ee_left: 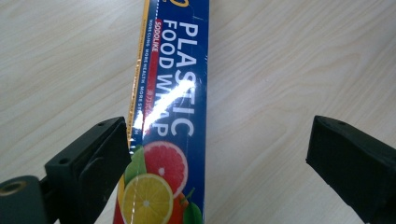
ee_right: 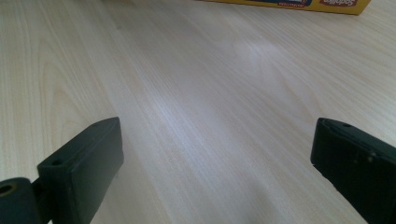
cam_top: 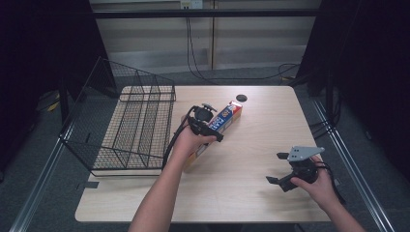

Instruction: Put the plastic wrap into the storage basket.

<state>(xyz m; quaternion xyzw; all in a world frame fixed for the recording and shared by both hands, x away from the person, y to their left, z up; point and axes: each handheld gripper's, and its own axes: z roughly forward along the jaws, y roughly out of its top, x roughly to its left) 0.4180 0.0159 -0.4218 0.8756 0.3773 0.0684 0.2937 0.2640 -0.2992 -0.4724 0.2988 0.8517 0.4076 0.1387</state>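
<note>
Mid-frame, the left gripper (ee_left: 215,154) straddles the wrap box (ee_left: 170,116), jaws wide, not gripping. Lower right, the right gripper (cam_top: 279,170) gapes empty. Basket (cam_top: 125,130) unfilled; grasp and placement remain.

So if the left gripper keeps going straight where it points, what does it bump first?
Probably the long blue plastic food wrap box, lying between the open left gripper jaws on the wooden table.

Light wooden table (cam_top: 251,193)
A wire basket (cam_top: 130,125), a box of plastic wrap (cam_top: 227,117) and a black disc (cam_top: 241,98) lie on it.
</note>
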